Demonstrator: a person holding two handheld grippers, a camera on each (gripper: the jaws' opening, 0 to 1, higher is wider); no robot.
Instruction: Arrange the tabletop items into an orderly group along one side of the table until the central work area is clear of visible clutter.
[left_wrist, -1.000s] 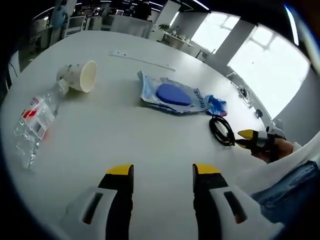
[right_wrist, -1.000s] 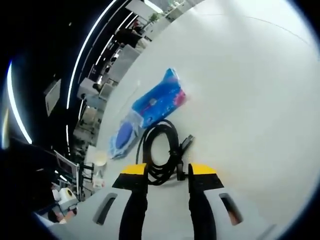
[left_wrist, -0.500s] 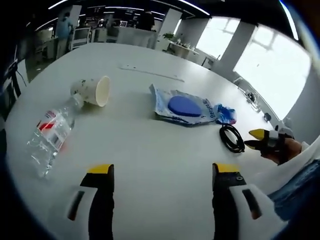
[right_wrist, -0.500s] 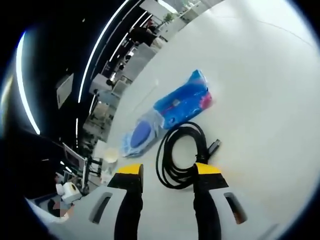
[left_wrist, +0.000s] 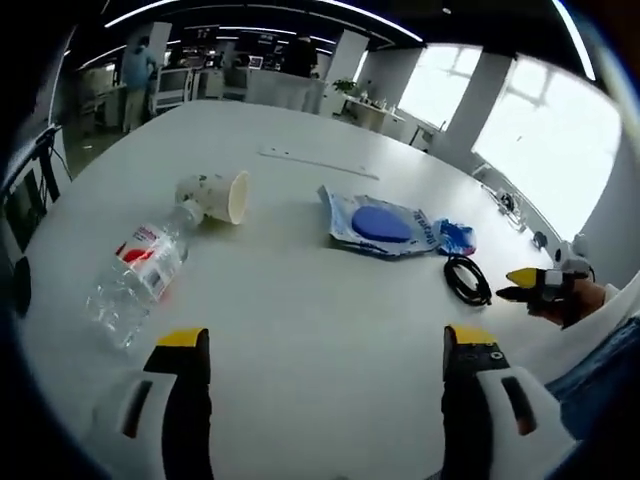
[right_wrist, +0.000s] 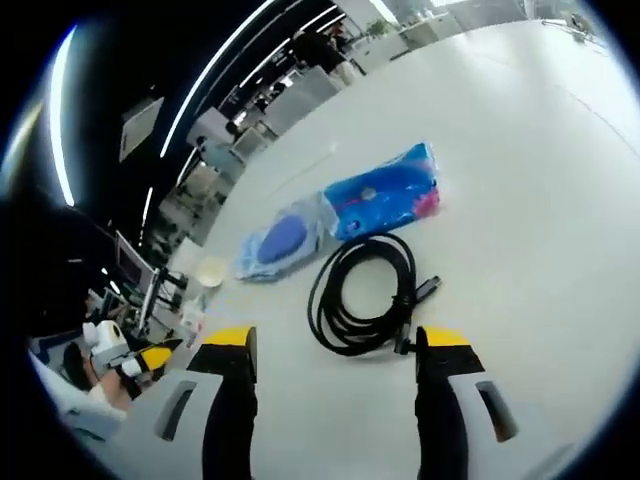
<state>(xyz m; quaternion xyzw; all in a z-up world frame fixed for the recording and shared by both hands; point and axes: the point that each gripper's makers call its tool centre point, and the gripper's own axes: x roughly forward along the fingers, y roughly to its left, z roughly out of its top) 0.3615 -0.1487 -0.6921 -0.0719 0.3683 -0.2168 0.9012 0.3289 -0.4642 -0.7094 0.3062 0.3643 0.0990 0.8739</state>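
bottle label (left_wrist: 141, 250): red and white, on the clear plastic bottle lying on its side; print too small to read
blue packet (left_wrist: 384, 225): white edge with dark printed marks near its right end; blurred, no word legible
blue packet, right gripper view (right_wrist: 345, 212): pale marks on the blue and a pink patch at one end; not readable
paper cup (left_wrist: 216, 194): faint pattern on the outside; no lettering made out
readable text overall: none

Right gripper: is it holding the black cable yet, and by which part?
Nothing is held. The right gripper is open, with the black cable lying on the table just ahead of its fingers.
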